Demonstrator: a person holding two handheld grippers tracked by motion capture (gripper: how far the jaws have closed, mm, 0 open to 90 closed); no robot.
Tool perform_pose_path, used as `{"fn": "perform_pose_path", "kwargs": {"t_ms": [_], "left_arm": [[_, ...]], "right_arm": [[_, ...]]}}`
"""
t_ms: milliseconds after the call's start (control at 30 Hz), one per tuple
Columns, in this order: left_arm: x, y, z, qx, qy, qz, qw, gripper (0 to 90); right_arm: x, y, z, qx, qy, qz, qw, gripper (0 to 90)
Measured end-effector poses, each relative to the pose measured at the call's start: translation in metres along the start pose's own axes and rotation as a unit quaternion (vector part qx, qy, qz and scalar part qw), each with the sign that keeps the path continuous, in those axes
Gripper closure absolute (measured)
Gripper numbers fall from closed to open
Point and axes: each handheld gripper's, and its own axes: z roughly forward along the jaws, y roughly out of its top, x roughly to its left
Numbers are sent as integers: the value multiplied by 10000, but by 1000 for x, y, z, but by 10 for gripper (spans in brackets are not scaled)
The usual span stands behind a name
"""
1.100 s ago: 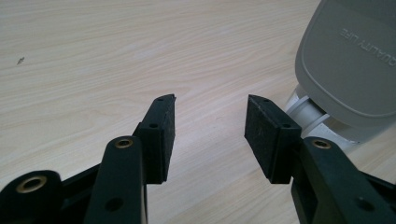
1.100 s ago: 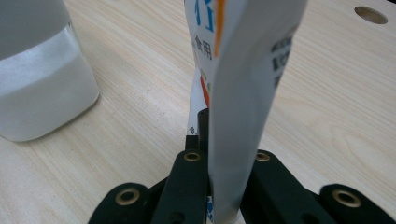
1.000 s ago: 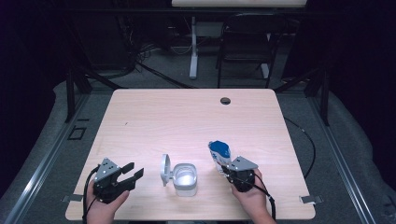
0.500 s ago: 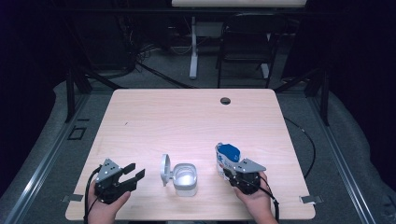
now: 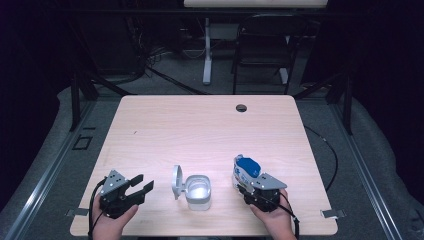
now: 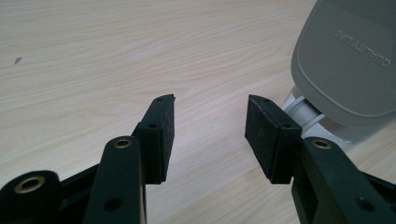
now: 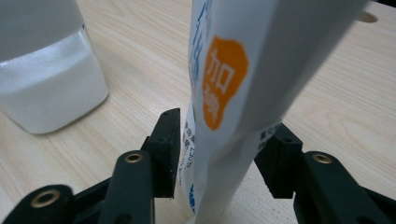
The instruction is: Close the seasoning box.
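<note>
A white pouch with a blue top and an orange label [image 5: 245,167] [image 7: 243,70] stands upright on the table at the front right. It sits between the jaws of my right gripper [image 5: 241,184] [image 7: 224,135]. Those jaws have just been opening, and the pads now stand slightly off the pouch's sides. A translucent white container [image 5: 198,190] [image 7: 46,79] sits at the front centre, its grey flip lid [image 5: 176,181] [image 6: 348,60] swung open to the left. My left gripper [image 5: 142,182] [image 6: 210,121] rests open at the front left with nothing between its pads, pointing toward the lid.
The wooden table [image 5: 200,130] has a round cable hole [image 5: 241,107] near its far edge. A dark chair [image 5: 262,45] and desk legs stand beyond the table. Both hands hold the grippers close to the front edge.
The right gripper and the pouch have shifted slightly right and toward the front edge, and the pouch now stands lower on the table. The left gripper has stayed put.
</note>
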Motion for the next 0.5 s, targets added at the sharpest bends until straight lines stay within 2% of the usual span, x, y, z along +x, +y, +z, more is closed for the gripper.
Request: {"fn": "perform_pose_path", "kwargs": {"t_ms": [133, 500], "left_arm": [[0, 0, 0, -3, -11, -1, 10000, 528], [-3, 0, 0, -29, -35, 9, 10000, 532]], "right_arm": [[2, -1, -2, 19, 5, -60, 10000, 509], [4, -9, -10, -59, -11, 33, 10000, 479]]}}
